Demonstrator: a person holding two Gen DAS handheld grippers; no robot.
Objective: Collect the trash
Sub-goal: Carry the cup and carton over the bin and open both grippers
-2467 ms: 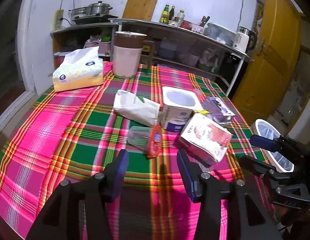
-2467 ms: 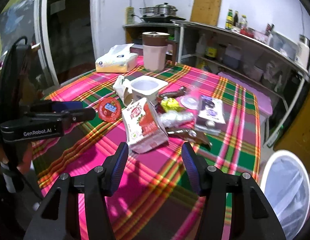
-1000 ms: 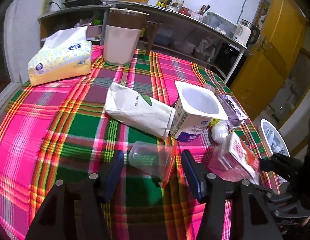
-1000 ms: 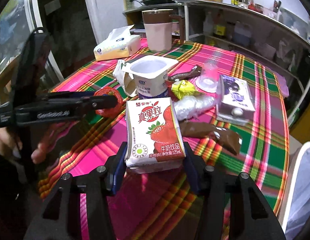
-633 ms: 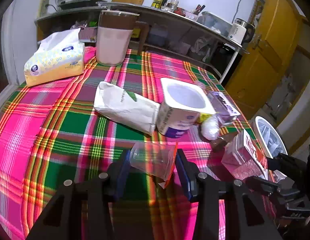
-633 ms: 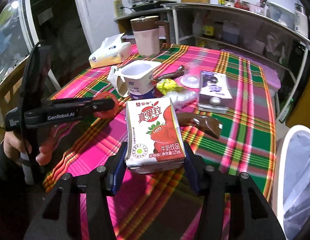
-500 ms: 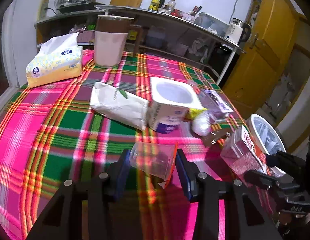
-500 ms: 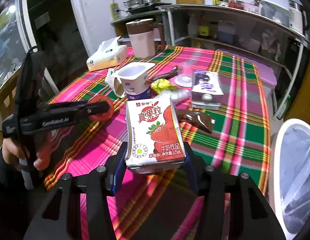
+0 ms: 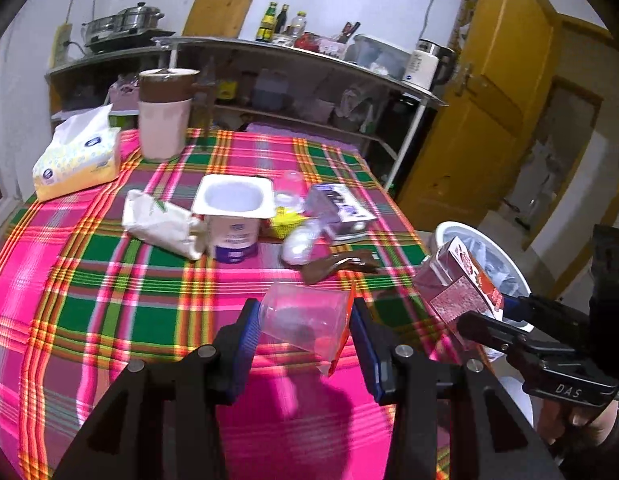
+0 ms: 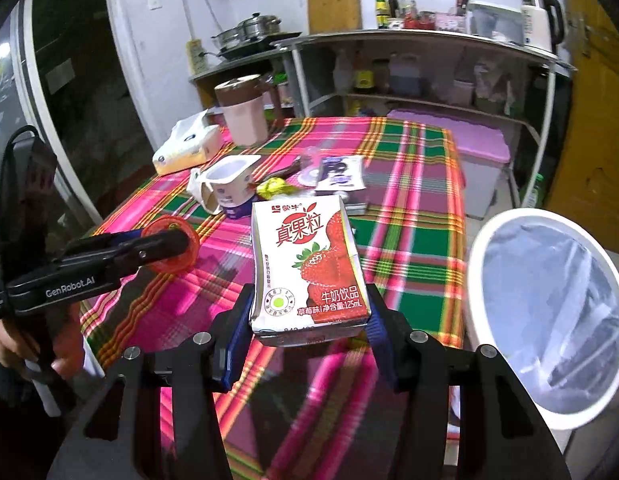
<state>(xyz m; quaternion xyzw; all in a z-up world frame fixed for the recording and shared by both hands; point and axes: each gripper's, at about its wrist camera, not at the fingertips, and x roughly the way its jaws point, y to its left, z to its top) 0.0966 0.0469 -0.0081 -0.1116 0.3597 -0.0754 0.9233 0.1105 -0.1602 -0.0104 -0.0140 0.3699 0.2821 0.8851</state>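
Table point(image 9: 89, 292) wears a pink/green/yellow plaid cloth, set in a small kitchen: white walls, yellow wooden door point(image 9: 489, 120) at right, metal shelf rack point(image 9: 301, 64) behind the table holding bottles, a white kettle point(image 9: 423, 66) and a steel pot point(image 9: 125, 26), wooden board point(image 9: 221, 4) leaning on the wall. On the cloth: tissue pack point(image 9: 75, 156) and pink jug with brown lid point(image 9: 165, 112) at the far-left side; trash clustered mid-table — white paper bag point(image 9: 161, 224), open yogurt tub point(image 9: 233, 216), yellow wrapper point(image 9: 287, 220), purple box point(image 9: 341, 210), brown wrapper point(image 9: 335, 266). White lined trash bin point(image 10: 549, 320) stands on the floor just off the table's right edge. Left gripper point(image 9: 305, 326) pinches a clear plastic cup with red lid point(image 9: 305, 320) lying sideways, held above the cloth. Right gripper point(image 10: 309, 320) clamps a strawberry milk carton point(image 10: 309, 264) across its lower sides, off the table, just left of the bin in its own view.
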